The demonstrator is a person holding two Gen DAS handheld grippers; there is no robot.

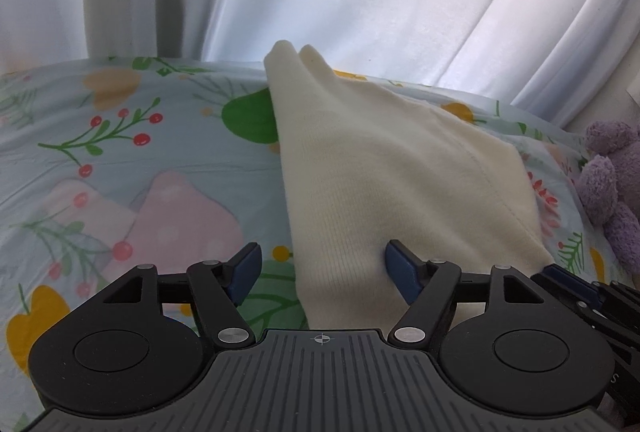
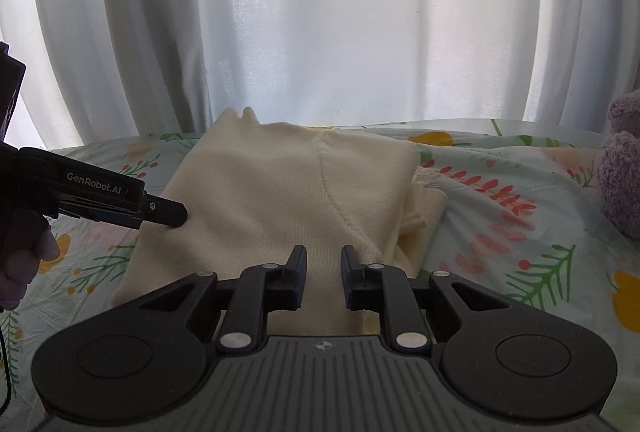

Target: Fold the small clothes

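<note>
The folded cream knitted garment (image 1: 384, 168) is lying on the floral bedsheet (image 1: 120, 152), stretching ahead between the left gripper (image 1: 322, 268)'s released, widely spread fingers. The right gripper (image 2: 323, 272)'s fingers are standing narrowly apart above its near edge, grasping nothing.

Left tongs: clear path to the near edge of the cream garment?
Probably yes. The left tongs stand open over the cream garment, its near edge between the fingers, nothing in between; the right tongs work beside them.
</note>
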